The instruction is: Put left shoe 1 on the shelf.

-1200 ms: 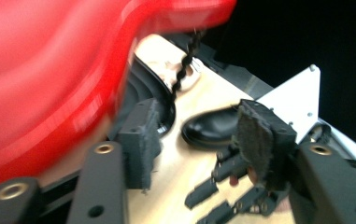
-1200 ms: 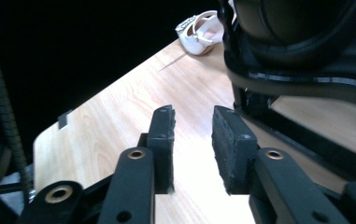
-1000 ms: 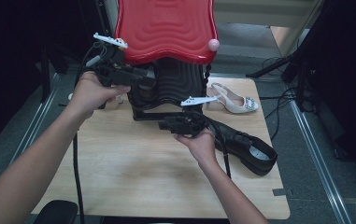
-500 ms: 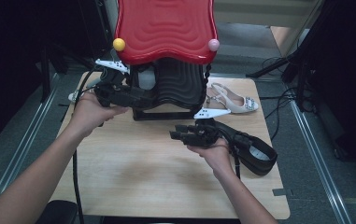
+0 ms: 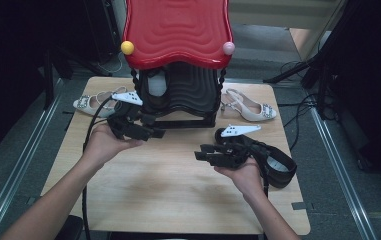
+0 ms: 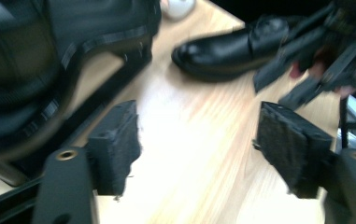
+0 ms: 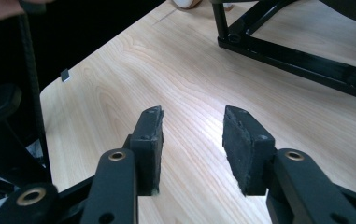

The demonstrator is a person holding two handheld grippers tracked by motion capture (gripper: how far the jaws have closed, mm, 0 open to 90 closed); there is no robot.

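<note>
Both hands have dropped and drawn apart over the last second: the left gripper [image 5: 150, 131], which was up against the front of the black shoe rack [image 5: 185, 95], has come down off it and now hangs low over the wooden table [image 5: 168, 185] just in front of the rack's base, while the right gripper [image 5: 208, 154] has slid toward the table's right side and sits just beside the black shoe [image 5: 273, 162]. The left gripper's jaws stand wide apart with bare table between them in the left gripper view, so it is released and carries nothing. The right gripper's jaws have just been opening a little and nothing lies between the pads [image 7: 150, 140] in the right gripper view; it too is empty. I take this as a reset between moves, with the black shoe the likely next thing to pick up, since it lies on its side at the right edge, closest to the right hand. The rack, under its red wavy top [image 5: 178, 30], holds a pale object [image 5: 157, 85] on an upper shelf; what else sits in it is too dark to tell. Two white heeled sandals remain on the table, one [image 5: 95, 103] to the rack's left and one [image 5: 250, 107] to its right.
</note>
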